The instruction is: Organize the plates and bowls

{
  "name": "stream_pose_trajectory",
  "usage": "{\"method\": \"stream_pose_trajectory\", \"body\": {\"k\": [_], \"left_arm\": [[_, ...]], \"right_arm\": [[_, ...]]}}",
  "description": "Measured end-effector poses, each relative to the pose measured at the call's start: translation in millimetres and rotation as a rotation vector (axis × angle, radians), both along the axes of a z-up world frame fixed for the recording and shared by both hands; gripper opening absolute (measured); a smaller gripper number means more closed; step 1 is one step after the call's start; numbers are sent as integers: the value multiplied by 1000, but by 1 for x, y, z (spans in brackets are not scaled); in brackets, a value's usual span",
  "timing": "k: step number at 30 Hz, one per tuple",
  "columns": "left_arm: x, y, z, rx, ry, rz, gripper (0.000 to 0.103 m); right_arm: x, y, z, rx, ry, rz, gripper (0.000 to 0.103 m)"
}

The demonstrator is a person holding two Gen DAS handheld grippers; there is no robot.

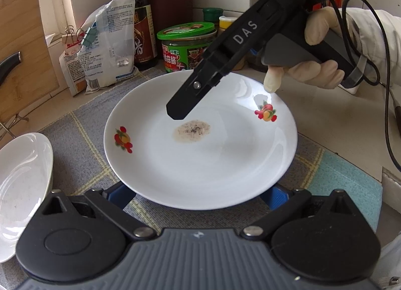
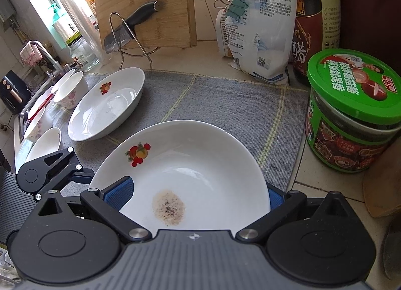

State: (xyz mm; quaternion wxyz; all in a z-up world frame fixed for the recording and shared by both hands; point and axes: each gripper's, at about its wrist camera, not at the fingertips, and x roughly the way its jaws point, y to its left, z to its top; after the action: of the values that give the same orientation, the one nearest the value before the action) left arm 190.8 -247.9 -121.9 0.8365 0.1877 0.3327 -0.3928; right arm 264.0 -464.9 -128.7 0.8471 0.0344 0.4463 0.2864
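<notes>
Resting on the grey checked mat (image 2: 225, 99) near the counter's back corner, the round white fruit-printed plate (image 1: 200, 154) sits between both tools. Of the two, the right hand-held gripper (image 2: 198, 194) reaches in from the far rim, jaws spread wide around the plate's edge, blue pads (image 2: 120, 193) flanking it, clamping nothing. Opposite, the left hand-held gripper (image 1: 198, 194) also stands open, straddling the near rim. A second white plate (image 2: 107, 104) lies toward the mat's left edge.

Grey checked mat (image 2: 225, 104) at centre, green-lidded jar (image 2: 351, 112) at three o'clock, dark vinegar bottle (image 2: 315, 22) at one, clipped white bag (image 2: 260, 27) at twelve, bamboo board (image 2: 145, 7) with knife (image 2: 130, 27) at eleven
</notes>
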Motion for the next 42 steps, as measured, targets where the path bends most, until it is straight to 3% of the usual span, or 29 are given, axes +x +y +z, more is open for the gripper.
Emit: {"method": "stream_pose_trajectory", "body": {"k": [23, 42], "left_arm": [[7, -3, -4, -14, 26, 16, 102], [6, -2, -5, -9, 18, 13, 102]], "right_arm": [[7, 10, -8, -57, -20, -53, 103], [0, 22, -4, -154, -111, -89, 103]]}}
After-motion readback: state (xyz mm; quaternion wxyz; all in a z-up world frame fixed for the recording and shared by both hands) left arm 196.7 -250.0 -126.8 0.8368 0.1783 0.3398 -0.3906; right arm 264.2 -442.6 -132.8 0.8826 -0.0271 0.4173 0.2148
